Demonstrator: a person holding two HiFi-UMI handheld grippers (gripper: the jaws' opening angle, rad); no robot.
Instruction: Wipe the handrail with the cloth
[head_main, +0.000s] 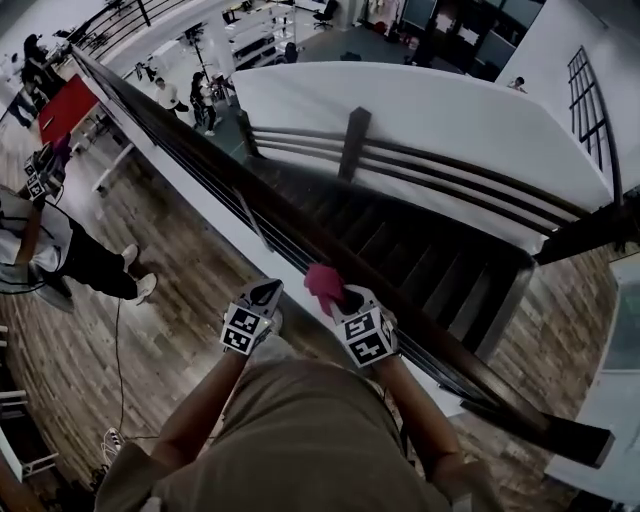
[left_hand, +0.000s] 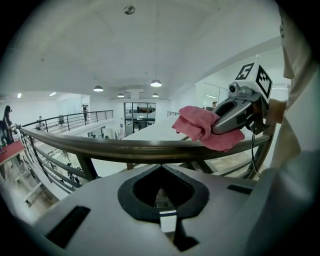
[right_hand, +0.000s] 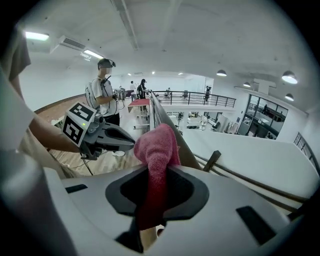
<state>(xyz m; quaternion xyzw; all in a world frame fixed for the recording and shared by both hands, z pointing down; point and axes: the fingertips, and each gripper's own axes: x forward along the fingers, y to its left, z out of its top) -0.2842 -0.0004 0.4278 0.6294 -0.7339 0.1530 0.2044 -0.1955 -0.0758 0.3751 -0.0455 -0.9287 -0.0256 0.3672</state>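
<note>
your right claw (head_main: 347, 300) is clamping onto the pink cloth (right_hand: 156, 142), its jaws closing on a bunched fold that is running up between them and spilling over their tips. the cloth is resting on top of the dark wooden handrail (head_main: 190, 140), just ahead of you. your left claw (head_main: 266, 292) is hovering just beside the right one, on the floor side of the rail. its jaws are meeting at their tips and gripping nothing. in the left gripper view the rail is crossing right in front of them, though whether they are touching it is not showing.

thin metal bars (head_main: 215, 190) are running beneath the handrail along its length. on the far side a dark staircase (head_main: 420, 250) is dropping away, and a white wall (head_main: 430, 110) is bordering it, carrying a second rail with a wooden post (head_main: 353, 140).

on the wooden floor (head_main: 180, 300) to your left a person (head_main: 60, 250) is standing well apart from you, and a thin cable (head_main: 118, 350) is trailing across the boards between you. farther along, a red surface (head_main: 65, 105) is standing near the rail's far stretch. more people (head_main: 203, 100) are standing far off beyond the rail.
</note>
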